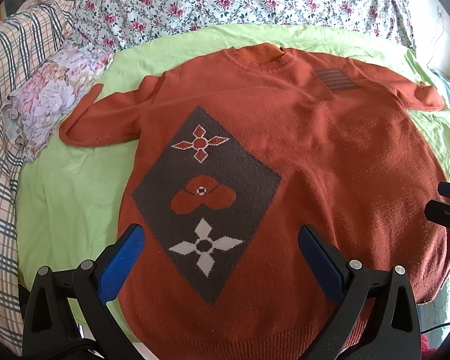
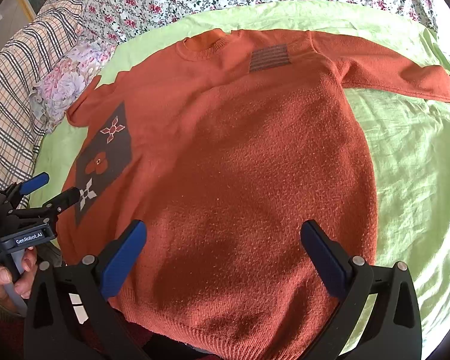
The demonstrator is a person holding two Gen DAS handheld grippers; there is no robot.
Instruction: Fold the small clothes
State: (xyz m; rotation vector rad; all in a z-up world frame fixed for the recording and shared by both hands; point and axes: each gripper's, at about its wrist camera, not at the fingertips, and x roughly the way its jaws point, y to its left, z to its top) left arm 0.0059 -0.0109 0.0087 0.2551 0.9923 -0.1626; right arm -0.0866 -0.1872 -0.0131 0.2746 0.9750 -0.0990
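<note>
A striped blanket (image 1: pixel 3 96) and a floral pillow (image 1: pixel 48 99) are lying at the left. The left gripper (image 1: pixel 222 237) is hovering over the lower part of the orange sweater (image 1: pixel 315 156) with its fingers wide apart, holding nothing. The sweater is lying flat, front up, on the green sheet (image 2: pixel 411 162). The right gripper (image 2: pixel 225 234) is hovering over the hem, fingers spread too.

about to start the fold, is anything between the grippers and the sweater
Nothing visible is in the way. The sweater lies spread flat on the green sheet with nothing on top of it. The left gripper and right gripper both hover open just above its hem end.
</note>
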